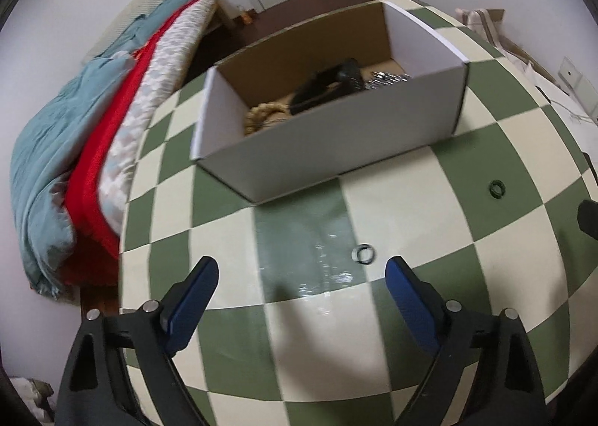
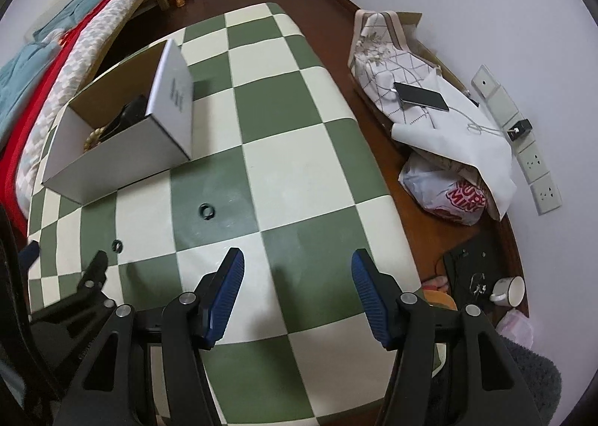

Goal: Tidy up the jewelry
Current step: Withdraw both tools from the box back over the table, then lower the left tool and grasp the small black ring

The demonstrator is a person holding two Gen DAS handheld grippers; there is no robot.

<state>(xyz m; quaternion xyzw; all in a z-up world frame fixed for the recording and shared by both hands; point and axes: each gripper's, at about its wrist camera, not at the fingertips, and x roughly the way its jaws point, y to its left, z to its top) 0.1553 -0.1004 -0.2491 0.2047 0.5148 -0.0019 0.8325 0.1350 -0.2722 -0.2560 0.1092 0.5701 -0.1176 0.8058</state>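
A white cardboard box (image 1: 336, 134) stands open on the green-and-cream checkered table (image 1: 411, 224); it also shows in the right wrist view (image 2: 123, 160). Inside lie a beaded bracelet (image 1: 261, 116), a black item (image 1: 329, 84) and a silvery piece (image 1: 388, 76). A small silver ring (image 1: 363, 253) lies on the table just ahead of my open, empty left gripper (image 1: 302, 271), near its right finger; it shows too in the right wrist view (image 2: 118, 245). A dark green ring (image 1: 497, 188) lies further right, and ahead-left of my open, empty right gripper (image 2: 298, 265), in whose view it also shows (image 2: 206, 210).
A bed with teal and red blankets (image 1: 74, 149) runs along the table's left edge. Right of the table on the floor are a cloth-covered pile with a phone (image 2: 420, 96), a plastic bag (image 2: 448, 194) and a cup (image 2: 510, 291). The left gripper's body (image 2: 86, 287) is at the right view's lower left.
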